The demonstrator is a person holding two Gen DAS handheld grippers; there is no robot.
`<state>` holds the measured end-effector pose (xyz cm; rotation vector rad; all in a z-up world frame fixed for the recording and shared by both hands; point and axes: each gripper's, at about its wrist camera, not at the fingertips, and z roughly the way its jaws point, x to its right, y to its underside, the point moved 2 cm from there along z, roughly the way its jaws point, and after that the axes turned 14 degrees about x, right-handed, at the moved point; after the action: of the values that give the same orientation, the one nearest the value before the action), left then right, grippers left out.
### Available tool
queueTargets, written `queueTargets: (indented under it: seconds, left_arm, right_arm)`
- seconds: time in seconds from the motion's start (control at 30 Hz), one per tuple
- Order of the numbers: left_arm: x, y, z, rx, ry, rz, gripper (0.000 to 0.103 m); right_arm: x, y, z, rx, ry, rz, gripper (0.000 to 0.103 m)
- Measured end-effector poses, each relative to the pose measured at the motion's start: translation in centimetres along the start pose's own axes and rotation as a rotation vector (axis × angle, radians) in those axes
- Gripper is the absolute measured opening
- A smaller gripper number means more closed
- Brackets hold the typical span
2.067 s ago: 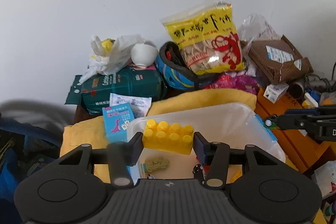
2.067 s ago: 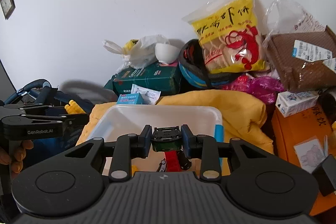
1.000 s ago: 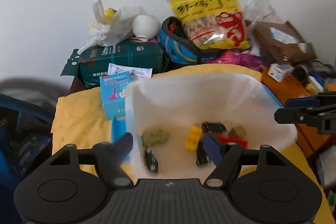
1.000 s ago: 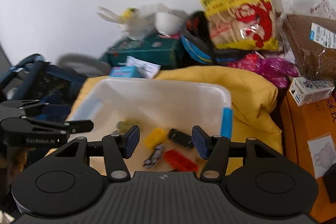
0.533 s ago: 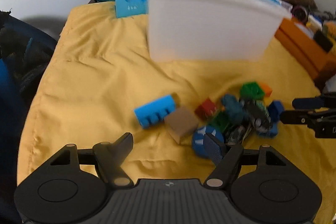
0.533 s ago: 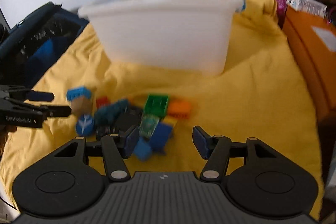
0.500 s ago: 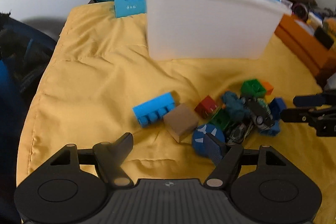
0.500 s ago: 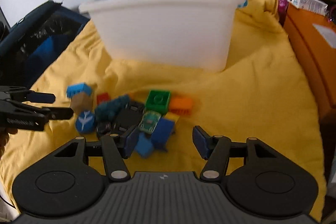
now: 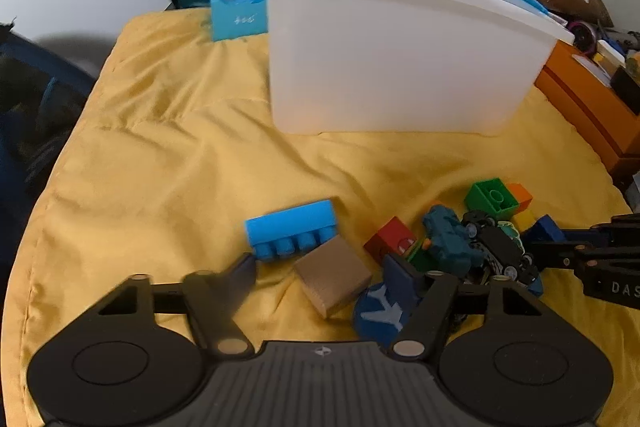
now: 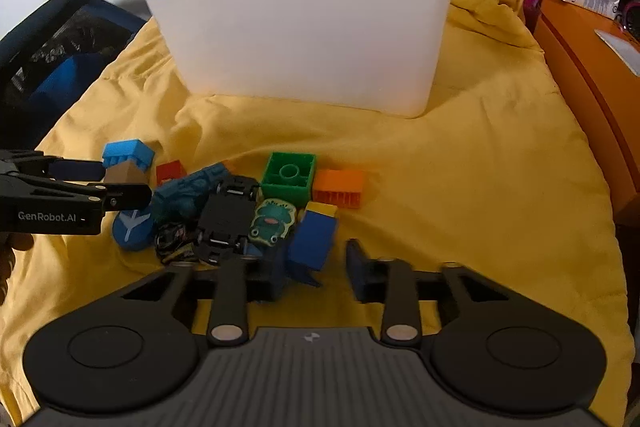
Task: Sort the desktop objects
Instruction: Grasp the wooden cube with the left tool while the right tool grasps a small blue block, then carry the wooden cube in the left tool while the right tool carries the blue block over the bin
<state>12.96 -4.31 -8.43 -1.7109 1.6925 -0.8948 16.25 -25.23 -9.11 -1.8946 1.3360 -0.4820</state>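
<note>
The left gripper (image 9: 320, 273) is seen low over a wrinkled yellow cloth (image 9: 168, 163), its fingers spread wide and nothing clamped between them. A tan cardboard-coloured cube (image 9: 334, 277) lies on the cloth in the gap between the fingers, nearer the right one. A light blue studded plastic brick (image 9: 292, 229) rests just beyond it at 11 o'clock, touching or nearly touching the cube. A dark blue round disc with a white aeroplane mark (image 9: 378, 313) is partly hidden behind the right finger. At 1 o'clock from the cube a red plastic block (image 9: 390, 237) is found, and past it a teal rough-surfaced toy (image 9: 448, 237) and a black toy car lying wheels-up (image 9: 498, 247). A green hollow square brick (image 9: 490, 197) sits at the far edge of the pile with an orange block (image 9: 520, 193) just beside it.

A large white translucent plastic bin (image 9: 392, 59) stands on the cloth at 12 o'clock, well beyond the pile; its inside cannot be seen from either camera.

The right gripper (image 10: 316, 269) is likewise released, with its fingers parted and empty. Its left finger is pressed in among the toys, close to a dark blue block with a yellow top (image 10: 314, 237), though contact cannot be told. In the right wrist view a small green frog-faced card (image 10: 272, 219) lies between the car and that block.
</note>
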Motion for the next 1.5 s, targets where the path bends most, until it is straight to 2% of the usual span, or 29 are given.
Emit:
queueTargets:
  seconds: [0.07,0.33,0.57,0.7,1.07,1.4,1.5]
  left_arm:
    - [0.4,0.2,0.2,-0.01,0.018,0.032,0.043]
    - [0.0,0.3,-1.2,0.023,0.045,0.043,0.043]
    - [-0.3,-1.2,-3.9,0.054,0.046,0.02,0.043]
    - [0.0,-2.8,-4.9,0.049,0.029,0.047,0.043]
    - [0.9,-8.5,-7.7,0.154,0.083,0.023,0.043]
    - [0.1,-13.8,-8.4,0.224,0.095,0.022,0.043]
    - [0.2,-15.7,-8.1,0.231,0.084,0.053,0.043]
  right_arm:
    - [0.1,0.1,0.2,-0.005,-0.001,0.007,0.021]
    - [0.8,0.0,-1.5,0.024,-0.008,0.032,0.021]
    - [1.4,-1.0,-3.9,0.08,-0.016,0.075,0.021]
    - [1.3,-2.6,-5.5,0.136,-0.038,0.094,0.021]
    - [0.8,-7.3,-8.4,0.265,-0.088,0.118,0.021]
    - [1.3,-10.9,-9.3,0.316,-0.102,0.098,0.021]
    - [1.9,-12.6,-9.4,0.325,-0.101,0.095,0.021]
